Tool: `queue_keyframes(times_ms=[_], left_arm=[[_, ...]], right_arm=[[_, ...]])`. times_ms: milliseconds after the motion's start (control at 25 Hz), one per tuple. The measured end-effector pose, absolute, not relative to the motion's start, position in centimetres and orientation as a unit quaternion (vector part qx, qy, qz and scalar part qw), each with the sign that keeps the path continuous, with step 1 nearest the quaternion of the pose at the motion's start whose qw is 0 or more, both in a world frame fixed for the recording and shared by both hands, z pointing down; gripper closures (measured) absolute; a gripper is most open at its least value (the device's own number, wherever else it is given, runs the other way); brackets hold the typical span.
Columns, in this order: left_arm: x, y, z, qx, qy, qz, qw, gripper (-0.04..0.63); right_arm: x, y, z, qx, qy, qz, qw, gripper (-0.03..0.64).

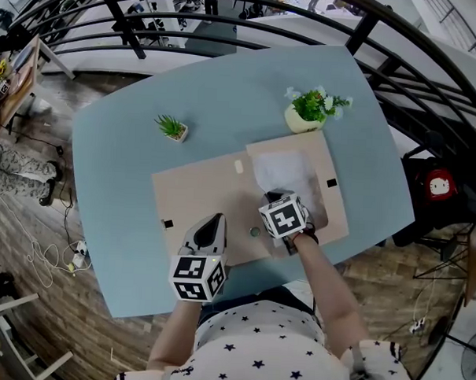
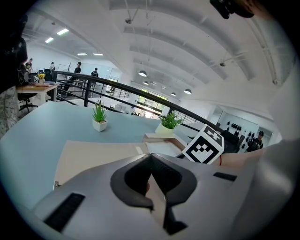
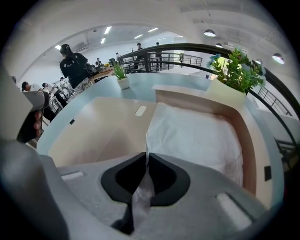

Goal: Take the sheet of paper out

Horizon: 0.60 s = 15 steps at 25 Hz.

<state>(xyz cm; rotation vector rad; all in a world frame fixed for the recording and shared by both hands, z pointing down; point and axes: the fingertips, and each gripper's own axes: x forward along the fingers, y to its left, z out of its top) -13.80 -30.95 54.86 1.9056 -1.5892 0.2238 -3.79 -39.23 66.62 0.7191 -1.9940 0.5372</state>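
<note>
A white sheet of paper (image 1: pixel 284 173) lies in the shallow open half of a flat cardboard box (image 1: pixel 198 195) on the blue table. My right gripper (image 1: pixel 275 197) points steeply down at the sheet's near corner. In the right gripper view the jaws (image 3: pixel 146 154) are shut on that corner, and a strip of the paper (image 3: pixel 197 136) runs between the pads. My left gripper (image 1: pixel 213 220) rests at the near edge of the left cardboard panel. In the left gripper view the gripper (image 2: pixel 151 157) is shut on a thin beige edge of the cardboard (image 2: pixel 93 154).
A small potted plant (image 1: pixel 171 128) stands left of the box and a larger flowering one (image 1: pixel 312 108) at its far right corner. A curved black railing (image 1: pixel 230 4) runs behind the table (image 1: pixel 112 188). A person in black (image 3: pixel 75 65) stands far off.
</note>
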Motion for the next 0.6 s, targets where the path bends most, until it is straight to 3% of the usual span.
queue_keyframes(times_ms=[600], left_arm=[[-13.5, -29.4, 53.9, 0.732, -0.602, 0.083, 0.308, 0.594]], right_arm=[[-3.9, -39.4, 64.1, 0.315, -0.817, 0.199, 0.44, 0.612]])
